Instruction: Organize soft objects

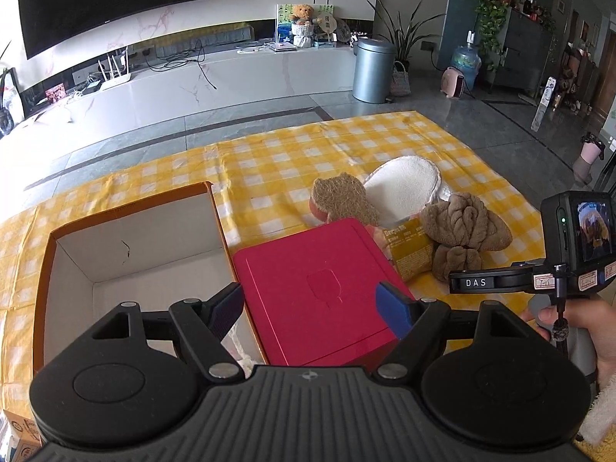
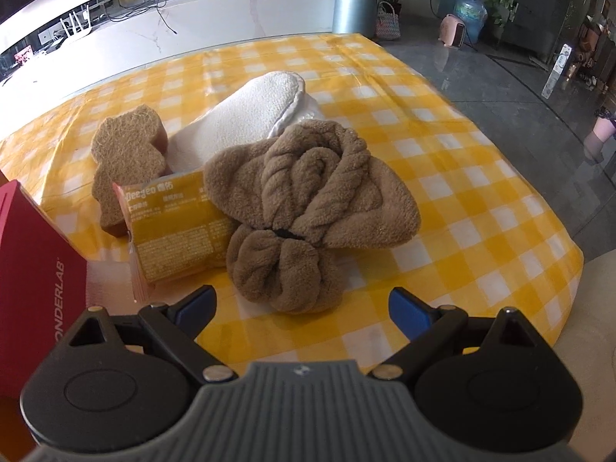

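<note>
A brown towel tied into a bundle [image 2: 304,208] lies on the yellow checked cloth [image 2: 462,200], just ahead of my open, empty right gripper [image 2: 304,308]. Behind it lie a white fluffy mitt [image 2: 238,115], a brown bear-shaped sponge [image 2: 127,154] and a yellow packet [image 2: 177,223]. In the left wrist view the towel [image 1: 462,227], mitt [image 1: 400,188], sponge [image 1: 342,200] and packet [image 1: 408,250] sit beyond a red box [image 1: 315,285]. My left gripper [image 1: 312,308] is open and empty above the red box. An open orange cardboard box [image 1: 127,246] with a white inside stands to its left.
The red box [image 2: 30,277] is at the left edge of the right wrist view. The cloth's far edge meets a grey floor with a metal bin [image 1: 371,69], a plant and a white TV bench [image 1: 192,84]. The right gripper's camera body [image 1: 573,238] shows at the right.
</note>
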Demonstrator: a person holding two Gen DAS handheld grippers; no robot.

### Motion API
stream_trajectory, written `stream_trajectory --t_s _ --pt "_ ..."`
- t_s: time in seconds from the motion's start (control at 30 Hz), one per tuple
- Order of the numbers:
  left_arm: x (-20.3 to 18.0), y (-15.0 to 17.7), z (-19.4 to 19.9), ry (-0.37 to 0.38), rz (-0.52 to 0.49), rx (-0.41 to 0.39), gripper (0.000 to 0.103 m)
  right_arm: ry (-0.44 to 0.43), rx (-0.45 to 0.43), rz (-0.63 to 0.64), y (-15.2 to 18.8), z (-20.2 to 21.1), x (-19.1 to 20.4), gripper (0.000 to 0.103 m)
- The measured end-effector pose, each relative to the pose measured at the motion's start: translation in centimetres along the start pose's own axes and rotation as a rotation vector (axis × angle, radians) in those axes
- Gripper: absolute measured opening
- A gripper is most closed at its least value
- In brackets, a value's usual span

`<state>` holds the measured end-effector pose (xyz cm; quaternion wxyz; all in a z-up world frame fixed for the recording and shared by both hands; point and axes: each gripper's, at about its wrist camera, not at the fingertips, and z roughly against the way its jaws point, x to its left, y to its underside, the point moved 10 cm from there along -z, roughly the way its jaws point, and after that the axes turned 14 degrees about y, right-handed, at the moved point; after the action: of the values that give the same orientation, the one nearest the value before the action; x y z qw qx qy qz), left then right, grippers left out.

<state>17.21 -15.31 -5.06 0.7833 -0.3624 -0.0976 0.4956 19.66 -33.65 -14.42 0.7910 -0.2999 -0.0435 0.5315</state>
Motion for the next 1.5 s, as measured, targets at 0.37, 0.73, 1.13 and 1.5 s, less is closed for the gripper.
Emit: stream_trajectory --t_s 0.37,0.73,1.13,1.5 --pt "-1.7 -0.2 0.7 -0.017 -0.066 0.007 0.091 -0.086 0.028 -0.061 -1.7 -2.7 0.9 0.091" --pt "-7.1 0.9 -1.0 0.057 -0.165 0.091 0.091 -0.177 0.06 -0.158 -1.3 -2.3 0.0 0.045" --pt "-12.4 3.6 -9.3 0.113 -0.16 0.348 0.079 -0.147 -0.024 -0.276 -1.4 0.4 -5.0 0.044" --pt "-12.0 3.9 -16.0 -0.056 -0.165 0.525 0.042 -0.164 -0.023 -0.302 -1.2 0.3 -5.8 0.043"
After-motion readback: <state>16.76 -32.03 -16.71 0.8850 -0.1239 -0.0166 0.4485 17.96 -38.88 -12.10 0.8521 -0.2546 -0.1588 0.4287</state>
